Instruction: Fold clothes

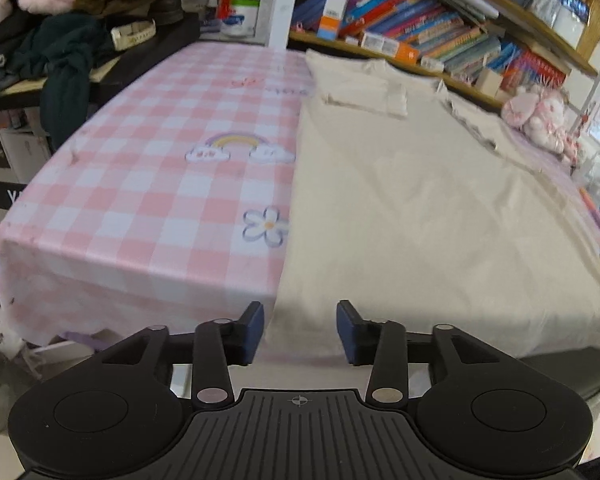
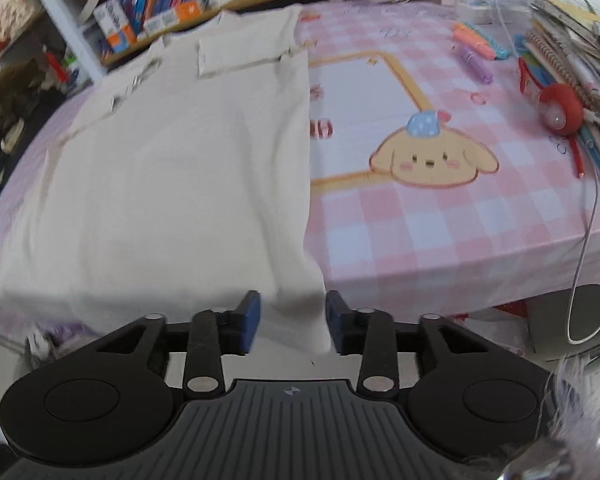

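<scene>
**Cream shirt lies flat, both tongs poised at its near hem**

Cream cotton fills the middle of the checked bench: a shirt (image 1: 420, 208) spread flat, its long axis running straight away from the person, hem hanging over the near edge and collar at the far end by the bookshelf (image 1: 440, 32). The left tongs (image 1: 300, 330) stand apart at the hem's left corner, and the right tongs (image 2: 289, 322) stand apart at its right corner; in both views the cloth shows in the gap, but the blue pads do not appear to press on it. Each corner lies directly ahead of its own tongs, so neither hand is clearly the nearer, and a fold away toward the collar looks the likely call.

Farther off, one sleeve (image 2: 244, 58) is already turned in across the chest. Only the left view shows the heap of dark clothes (image 1: 60, 52) beyond the bench; only the right view shows the stacked notebooks (image 2: 572, 64) and pens (image 2: 476, 46) on the pink tablecloth (image 2: 440, 232).
</scene>
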`<control>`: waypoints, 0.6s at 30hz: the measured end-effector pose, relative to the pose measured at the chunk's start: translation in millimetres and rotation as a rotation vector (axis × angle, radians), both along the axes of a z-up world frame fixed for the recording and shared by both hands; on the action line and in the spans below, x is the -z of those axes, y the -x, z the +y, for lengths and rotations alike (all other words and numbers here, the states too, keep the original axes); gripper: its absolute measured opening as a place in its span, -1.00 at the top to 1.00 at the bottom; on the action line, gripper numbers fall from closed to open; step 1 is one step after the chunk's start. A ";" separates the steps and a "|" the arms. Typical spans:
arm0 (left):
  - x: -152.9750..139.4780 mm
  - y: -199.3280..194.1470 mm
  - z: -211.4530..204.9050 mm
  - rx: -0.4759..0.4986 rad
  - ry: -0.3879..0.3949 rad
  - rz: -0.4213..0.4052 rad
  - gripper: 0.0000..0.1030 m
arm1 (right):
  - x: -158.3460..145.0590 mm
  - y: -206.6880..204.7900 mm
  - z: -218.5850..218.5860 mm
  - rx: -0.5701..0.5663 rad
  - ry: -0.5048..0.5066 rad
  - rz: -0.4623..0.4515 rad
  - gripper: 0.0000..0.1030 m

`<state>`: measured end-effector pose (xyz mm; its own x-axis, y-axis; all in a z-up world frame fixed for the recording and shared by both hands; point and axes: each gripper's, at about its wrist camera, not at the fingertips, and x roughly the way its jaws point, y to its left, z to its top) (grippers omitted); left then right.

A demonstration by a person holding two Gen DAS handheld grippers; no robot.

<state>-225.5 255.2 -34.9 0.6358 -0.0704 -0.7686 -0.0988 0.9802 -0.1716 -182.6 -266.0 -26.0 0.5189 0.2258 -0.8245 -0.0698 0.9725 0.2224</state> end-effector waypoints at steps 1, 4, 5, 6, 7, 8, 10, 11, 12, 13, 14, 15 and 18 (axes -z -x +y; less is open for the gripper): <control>2.9 -1.3 -0.6 0.010 -0.010 0.011 0.10 | 3.3 0.1 1.0 -0.012 0.010 0.008 0.24; 8.7 -7.3 -0.9 0.047 -0.033 0.030 0.01 | 12.4 -6.1 -0.5 -0.039 0.032 0.027 0.23; 9.6 -9.6 -0.4 0.057 -0.035 0.035 -0.03 | 14.3 -9.1 -1.7 -0.046 0.034 0.033 0.23; 10.0 -11.9 0.5 0.064 -0.034 0.038 -0.06 | 15.9 -12.2 -3.1 -0.052 0.036 0.038 0.23; 10.4 -14.2 1.4 0.070 -0.032 0.042 -0.09 | 16.9 -15.1 -5.0 -0.057 0.035 0.042 0.22; 10.6 -16.4 2.5 0.074 -0.026 0.043 -0.10 | 17.2 -17.7 -7.2 -0.058 0.028 0.045 0.22; 11.1 -20.5 5.2 0.076 -0.004 0.046 -0.10 | 17.4 -22.5 -11.7 -0.061 0.009 0.051 0.22; 12.1 -22.9 6.5 0.077 0.007 0.050 -0.11 | 17.2 -24.6 -13.0 -0.061 0.001 0.055 0.22; 13.8 -24.7 7.5 0.079 0.017 0.056 -0.11 | 17.7 -26.0 -14.1 -0.061 -0.008 0.061 0.22; 16.0 -26.2 8.3 0.082 0.027 0.065 -0.12 | 18.3 -27.2 -15.3 -0.062 -0.016 0.068 0.22; 18.2 -27.6 9.1 0.086 0.037 0.073 -0.12 | 19.0 -28.4 -16.4 -0.062 -0.024 0.075 0.22; 20.5 -29.0 10.0 0.089 0.047 0.081 -0.12 | 19.8 -29.7 -17.4 -0.060 -0.034 0.081 0.22; 27.8 -33.5 13.3 0.094 0.077 0.102 -0.11 | 22.2 -33.6 -20.5 -0.052 -0.063 0.100 0.22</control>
